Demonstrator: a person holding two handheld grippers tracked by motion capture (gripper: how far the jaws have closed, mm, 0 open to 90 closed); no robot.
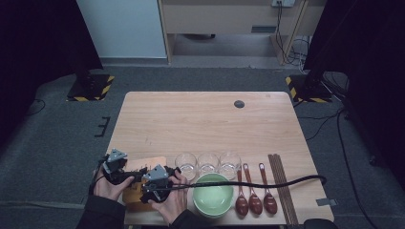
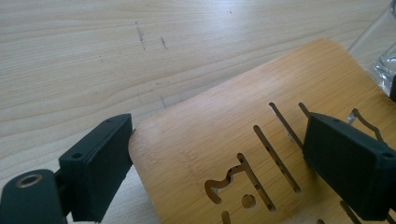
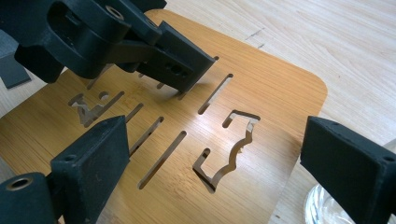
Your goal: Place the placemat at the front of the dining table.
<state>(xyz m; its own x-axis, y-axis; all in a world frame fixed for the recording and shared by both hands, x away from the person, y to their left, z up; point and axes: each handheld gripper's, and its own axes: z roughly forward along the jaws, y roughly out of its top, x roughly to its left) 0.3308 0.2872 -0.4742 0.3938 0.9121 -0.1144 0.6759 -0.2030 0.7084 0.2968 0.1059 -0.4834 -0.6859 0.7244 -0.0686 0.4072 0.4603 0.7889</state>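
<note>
Bamboo board (image 1: 143, 183), slotted with cut-out shapes, lies flat at the near-left corner of the table (image 1: 205, 119), roughly 7 o'clock from the table's centre. Both grippers hover over it.

Left gripper (image 2: 219, 158): jaws stand wide apart. In the left gripper view one jaw sits just off the board's rounded corner, over the bare table; the other is over the slotted area. Whether either pad touches the wood I cannot tell. No clamp on the board.

Right gripper (image 3: 215, 163): jaws likewise apart, straddling the board's middle over the long slots and the jagged cut-out. Nothing pinched between them. The left gripper shows at 11 o'clock in this view, low over the far part of the board.

Other items on the table, all apart from the grippers: three glasses (image 1: 208, 163) in a row at 3 o'clock of the board, green bowl (image 1: 213, 198) just in front of them, three dark red spoons (image 1: 255, 191) further toward 3 o'clock, then chopsticks (image 1: 281, 186) near the right edge.

Progress, judged: early. The board has not been gripped or lifted and appears to rest flat. The tableware lies in a tidy line, seemingly untouched. Remaining: close on the board's edge, then move or position it; all later work is still to come.
</note>
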